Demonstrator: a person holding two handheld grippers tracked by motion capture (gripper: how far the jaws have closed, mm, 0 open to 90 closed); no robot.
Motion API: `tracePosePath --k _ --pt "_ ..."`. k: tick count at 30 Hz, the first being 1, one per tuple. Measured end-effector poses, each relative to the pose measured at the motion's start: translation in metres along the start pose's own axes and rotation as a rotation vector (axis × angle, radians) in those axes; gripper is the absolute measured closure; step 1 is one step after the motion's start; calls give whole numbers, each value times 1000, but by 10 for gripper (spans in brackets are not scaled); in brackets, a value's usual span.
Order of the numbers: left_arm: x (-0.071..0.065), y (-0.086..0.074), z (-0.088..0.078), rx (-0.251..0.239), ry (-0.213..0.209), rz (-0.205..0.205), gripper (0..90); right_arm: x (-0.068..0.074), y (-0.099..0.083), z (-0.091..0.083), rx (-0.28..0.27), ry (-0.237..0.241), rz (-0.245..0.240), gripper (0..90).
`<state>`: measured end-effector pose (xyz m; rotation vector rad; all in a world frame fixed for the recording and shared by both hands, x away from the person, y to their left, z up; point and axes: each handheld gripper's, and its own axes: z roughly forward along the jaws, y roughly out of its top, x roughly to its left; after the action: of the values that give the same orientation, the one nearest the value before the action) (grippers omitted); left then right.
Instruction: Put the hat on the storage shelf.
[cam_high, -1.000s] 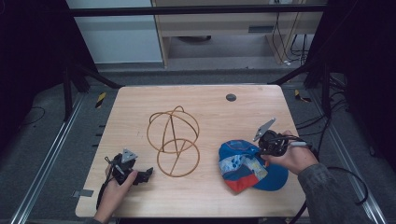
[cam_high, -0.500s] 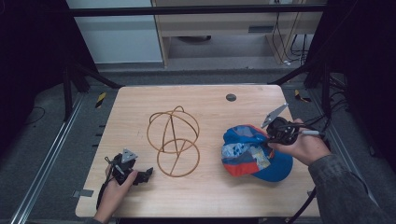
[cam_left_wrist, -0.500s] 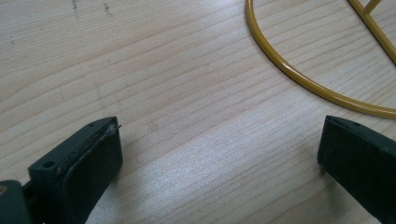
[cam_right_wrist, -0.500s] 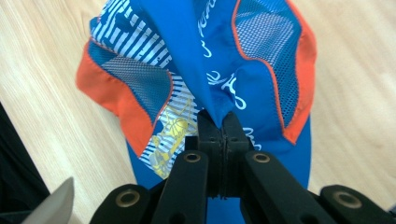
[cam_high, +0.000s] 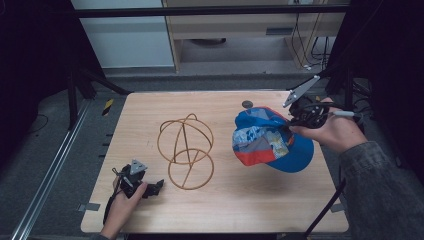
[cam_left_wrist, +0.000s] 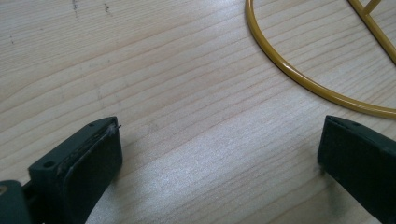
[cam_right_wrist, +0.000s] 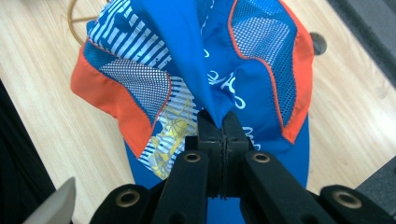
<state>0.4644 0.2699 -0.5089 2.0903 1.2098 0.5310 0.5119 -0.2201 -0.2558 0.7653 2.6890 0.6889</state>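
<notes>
- At the left, near the table's front edge, we saw the left gripper resting low on the wood in the person's hand, its jaws standing wide apart with nothing between them — bare wood grain lay in the gap in the left gripper view.
- Just beyond it stood the wire stand, a yellow-gold frame of crossed hoops on a round base ring; part of that ring curved past the upper right of the left gripper view, near the far jaw but not touching it.
- Right of the stand we found the cap: blue fabric with orange trim, mesh panels, white-striped patches and a yellow printed figure. White lettering ran across the blue, but we could not read it.
- The cap hung off the table, tilted, well apart from the left gripper and just beside the stand.
- At the right, the right gripper had its jaws pressed together on a pinched fold of the cap's blue cloth — the rest of the cap draped away below the pads.
- A small dark disc lay on the table behind the cap.
</notes>
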Motion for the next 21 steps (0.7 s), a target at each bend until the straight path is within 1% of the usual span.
tracePosePath --k 4,14,19,21 --pt "0 0 0 1 0 2 0 1 12 -8 -18 0 -15 898" --pt "0 0 0 4 -1 2 0 7 42 -28 -95 -12 -46 899" --pt "0 0 0 4 -1 2 0 12 59 -36 -118 -20 -77 898" --pt "0 0 0 4 -1 2 0 15 67 -38 -133 -15 -88 899"
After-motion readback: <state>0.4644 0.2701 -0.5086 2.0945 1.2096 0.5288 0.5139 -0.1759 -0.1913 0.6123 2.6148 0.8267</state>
